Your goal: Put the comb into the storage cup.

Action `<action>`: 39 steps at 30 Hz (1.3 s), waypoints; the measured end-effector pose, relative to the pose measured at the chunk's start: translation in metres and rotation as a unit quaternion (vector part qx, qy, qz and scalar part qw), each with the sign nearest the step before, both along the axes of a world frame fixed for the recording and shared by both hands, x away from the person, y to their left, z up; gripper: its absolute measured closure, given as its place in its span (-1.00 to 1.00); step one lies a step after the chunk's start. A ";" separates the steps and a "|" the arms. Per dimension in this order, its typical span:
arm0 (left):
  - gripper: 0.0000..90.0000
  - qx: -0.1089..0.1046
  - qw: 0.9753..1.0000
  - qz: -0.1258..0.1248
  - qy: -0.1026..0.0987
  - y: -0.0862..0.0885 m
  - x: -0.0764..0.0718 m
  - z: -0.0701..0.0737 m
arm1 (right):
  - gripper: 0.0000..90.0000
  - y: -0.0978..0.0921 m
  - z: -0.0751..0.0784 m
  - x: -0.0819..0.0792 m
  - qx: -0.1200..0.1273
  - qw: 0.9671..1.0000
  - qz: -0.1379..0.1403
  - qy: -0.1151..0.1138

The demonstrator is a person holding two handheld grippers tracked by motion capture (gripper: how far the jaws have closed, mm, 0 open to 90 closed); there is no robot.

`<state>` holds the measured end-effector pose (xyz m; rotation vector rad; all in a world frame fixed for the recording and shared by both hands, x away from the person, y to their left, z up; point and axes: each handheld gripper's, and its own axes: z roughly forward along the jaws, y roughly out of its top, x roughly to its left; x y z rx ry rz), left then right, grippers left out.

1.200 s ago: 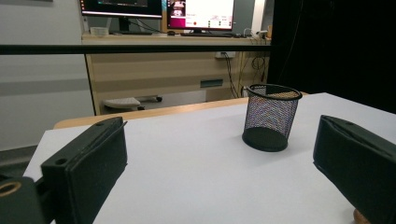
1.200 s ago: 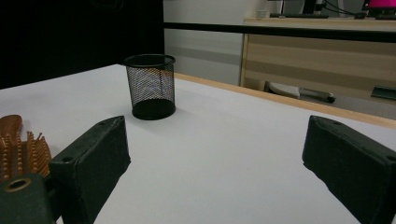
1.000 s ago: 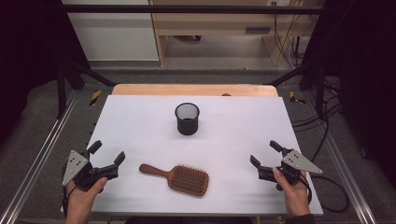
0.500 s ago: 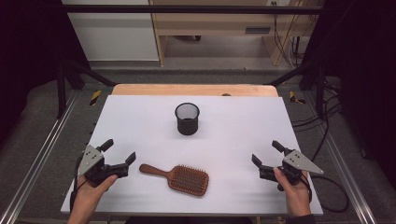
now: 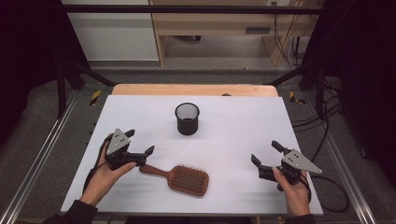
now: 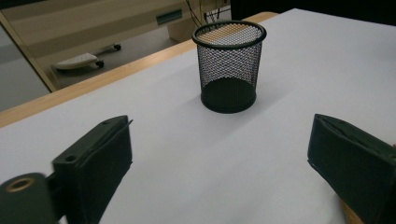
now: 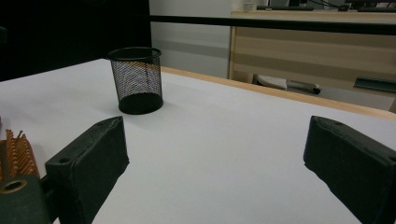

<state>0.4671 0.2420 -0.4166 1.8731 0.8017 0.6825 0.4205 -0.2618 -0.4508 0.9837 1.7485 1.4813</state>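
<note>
The wooden hairbrush (image 5: pixel 180 177) lay bristles-up in the lower middle of the white bench (image 5: pixel 243 121), its long axis running from a handle at the left, slightly higher in the frame, to the paddle head at lower right; the left tongs (image 5: pixel 139 143) were spread wide and released, holding nothing, one jaw tip just beside the handle end; the right tongs (image 5: pixel 265 153) at lower right were equally wide and released, well apart from the brush; a black mesh cup (image 5: pixel 187 118) stood upright above the brush, with bare bench between them and toward both side edges.
</note>
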 end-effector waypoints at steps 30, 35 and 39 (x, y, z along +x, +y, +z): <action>1.00 0.105 0.984 -0.090 0.111 -0.024 0.005 -0.040 | -0.84 0.000 0.000 -0.001 -0.004 1.000 0.001 0.005; 1.00 0.104 0.983 -0.091 0.123 -0.018 0.005 -0.046 | -0.84 -0.001 0.000 -0.002 -0.004 1.000 0.001 0.004; 1.00 0.108 0.981 -0.092 0.129 -0.014 0.005 -0.049 | -0.84 -0.001 0.000 -0.002 -0.003 1.000 0.002 0.004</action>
